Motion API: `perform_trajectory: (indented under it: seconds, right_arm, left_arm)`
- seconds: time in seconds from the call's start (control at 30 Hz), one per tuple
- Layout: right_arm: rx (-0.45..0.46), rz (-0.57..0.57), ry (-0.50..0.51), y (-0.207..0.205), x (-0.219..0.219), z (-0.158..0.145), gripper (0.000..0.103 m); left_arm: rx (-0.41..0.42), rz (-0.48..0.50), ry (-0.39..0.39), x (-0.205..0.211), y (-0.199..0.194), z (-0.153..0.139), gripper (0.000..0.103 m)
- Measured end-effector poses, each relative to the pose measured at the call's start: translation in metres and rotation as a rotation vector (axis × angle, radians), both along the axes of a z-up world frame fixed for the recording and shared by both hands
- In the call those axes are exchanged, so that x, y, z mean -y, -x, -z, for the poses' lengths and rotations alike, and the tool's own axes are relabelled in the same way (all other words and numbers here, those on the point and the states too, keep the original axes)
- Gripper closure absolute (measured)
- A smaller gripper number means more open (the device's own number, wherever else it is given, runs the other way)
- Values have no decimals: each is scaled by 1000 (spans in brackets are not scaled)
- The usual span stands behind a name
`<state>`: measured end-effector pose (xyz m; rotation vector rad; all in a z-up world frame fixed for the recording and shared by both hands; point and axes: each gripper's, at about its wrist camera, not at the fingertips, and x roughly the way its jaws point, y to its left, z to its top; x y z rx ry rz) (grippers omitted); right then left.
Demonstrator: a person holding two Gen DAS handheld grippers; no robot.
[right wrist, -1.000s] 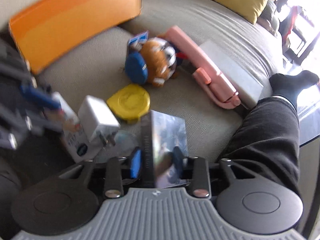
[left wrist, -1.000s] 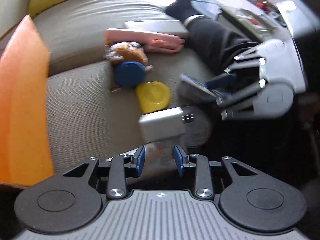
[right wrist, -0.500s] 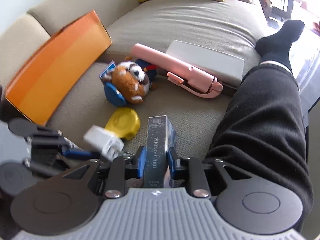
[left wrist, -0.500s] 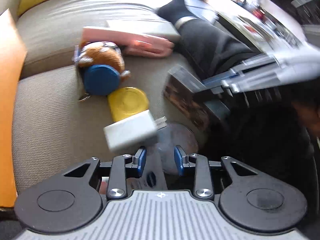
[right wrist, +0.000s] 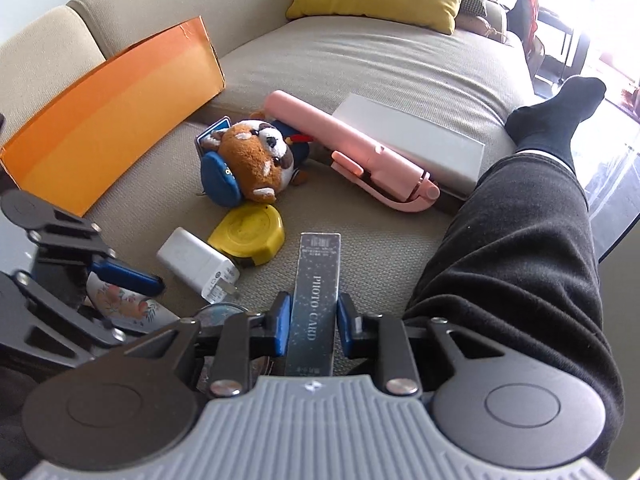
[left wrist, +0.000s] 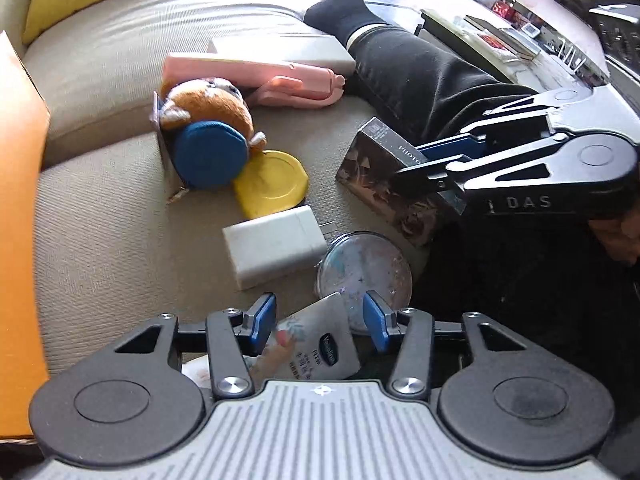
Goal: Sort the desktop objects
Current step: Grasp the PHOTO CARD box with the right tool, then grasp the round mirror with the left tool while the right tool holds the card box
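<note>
Gripping a dark photo card box (right wrist: 316,300) between its blue pads, the right gripper (right wrist: 311,322) is holding the box upright on its narrow edge, lettered face toward the camera, over the beige sofa seat (right wrist: 380,240). In the left wrist view the same box (left wrist: 384,184) is showing as a flat dark carton clamped near one end by the right gripper (left wrist: 424,164), its lower corner hanging just above the cushion edge.

The left gripper (left wrist: 318,322) is standing open, its blue pads (left wrist: 262,318) spread apart on either side of a flat lotion tube (left wrist: 320,344), which is lying between them; whether the pads are touching the tube cannot be told. Just beyond the tube a round glittery disc (left wrist: 364,270) is lying flat, and a white charger block (left wrist: 274,246) is resting beside it, prongs pointing toward the disc.

Farther along the cushion a yellow tape measure (right wrist: 248,236) is lying near the charger, partly tucked under a plush toy (right wrist: 252,160) with a blue pouch at its back. A pink selfie stick (right wrist: 348,156) is stretching behind the toy, resting against a white flat box (right wrist: 408,144). An orange paper bag (right wrist: 108,120) is standing at the left against the sofa back, well apart from both grippers. The person's black-trousered leg (right wrist: 512,260) is extending along the right side.
</note>
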<state>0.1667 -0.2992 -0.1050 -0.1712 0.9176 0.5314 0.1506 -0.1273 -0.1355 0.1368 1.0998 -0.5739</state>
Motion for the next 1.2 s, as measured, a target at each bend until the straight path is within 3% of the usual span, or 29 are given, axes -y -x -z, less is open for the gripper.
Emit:
perform_trajectory:
  seconds: [0.13,0.3,0.4,0.47,0.6,0.8,0.87,1.03,1.2]
  right_arm:
    - [2,-3,-10,0,1,1,77]
    - [-8,6,-45,-3,2,3,76]
    - [-20,17,-61,-7,2,4,77]
    - [-16,15,-53,-6,0,4,77]
    - [-14,12,-66,-6,4,3,77]
    - [-12,17,-87,-5,8,4,78]
    - [-22,17,-94,-7,9,5,78]
    - [-31,10,-91,-9,6,6,78]
    - [-30,9,-116,-7,14,6,78]
  left_arm:
    - [-17,-13,-13,9,-5,12,44]
    - [-13,-3,-21,24,-8,20,31]
    - [-16,-5,-50,32,-7,23,29]
    - [-36,-5,-42,36,-8,25,33]
    - [5,10,-70,44,-1,20,48]
    - [43,-51,-8,35,6,4,74]
    - [56,-47,10,34,12,-3,79]
    - [13,-9,-2,40,13,3,79]
    - [-22,30,64,42,15,4,79]
